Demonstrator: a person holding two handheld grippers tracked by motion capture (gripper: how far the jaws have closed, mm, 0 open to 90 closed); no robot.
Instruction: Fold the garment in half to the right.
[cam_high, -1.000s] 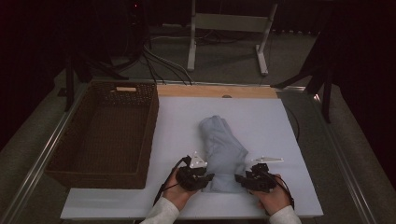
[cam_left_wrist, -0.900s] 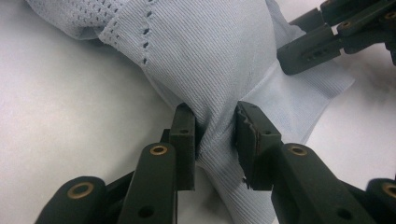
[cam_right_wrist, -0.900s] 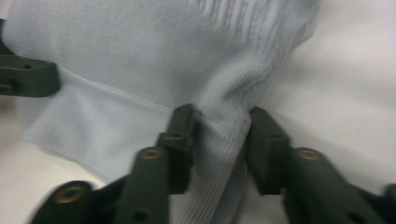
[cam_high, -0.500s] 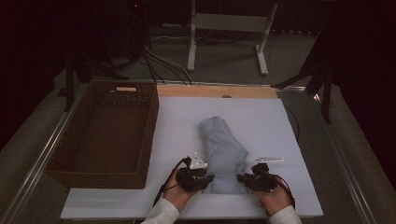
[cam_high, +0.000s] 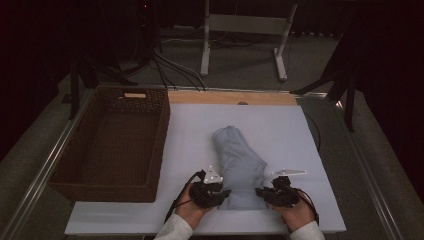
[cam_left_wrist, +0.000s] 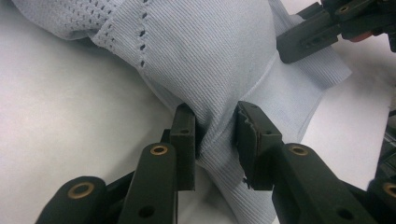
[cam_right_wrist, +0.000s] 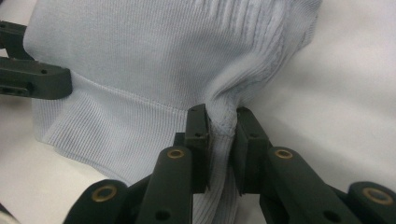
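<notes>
Right between our two tools lies the pale blue knit garment, bunched on the white board. Our left gripper pinches a fold at its near-left corner, jaws narrowed on the cloth. Our right gripper has just been closing and now clamps a ridge of ribbed hem tightly. Left of the left gripper sits the wicker basket, nothing visible inside. Both our hands rest low at the board's near edge, grippers angled inward toward each other.
</notes>
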